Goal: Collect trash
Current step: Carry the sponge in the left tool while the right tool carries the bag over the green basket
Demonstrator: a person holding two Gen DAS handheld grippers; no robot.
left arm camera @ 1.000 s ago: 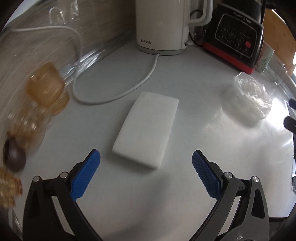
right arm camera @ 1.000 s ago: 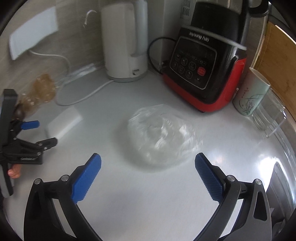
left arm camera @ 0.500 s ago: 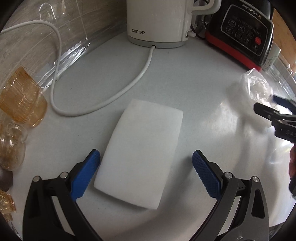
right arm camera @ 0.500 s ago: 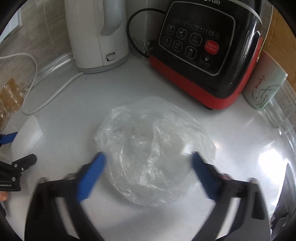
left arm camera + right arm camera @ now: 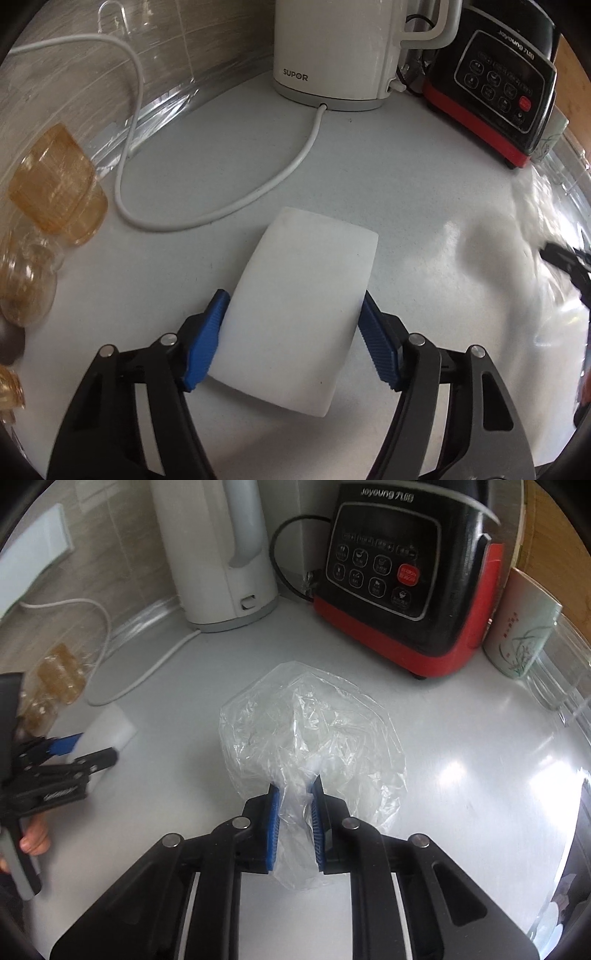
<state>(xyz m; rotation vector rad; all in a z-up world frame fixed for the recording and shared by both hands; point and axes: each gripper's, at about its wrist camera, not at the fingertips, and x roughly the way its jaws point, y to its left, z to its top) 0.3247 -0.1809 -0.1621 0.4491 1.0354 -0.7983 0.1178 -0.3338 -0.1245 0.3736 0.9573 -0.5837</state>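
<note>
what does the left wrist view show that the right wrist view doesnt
Only the left wrist view shows the left tool closed on the sides of the white sponge block, and the SUPOR logo on the kettle.

Only the right wrist view shows the right tool pinching the clear plastic bag, the floral cup, and the empty glass beside it.

Both show the white kettle, its cord, the Joyoung appliance, the amber glassware and the grey counter.
</note>
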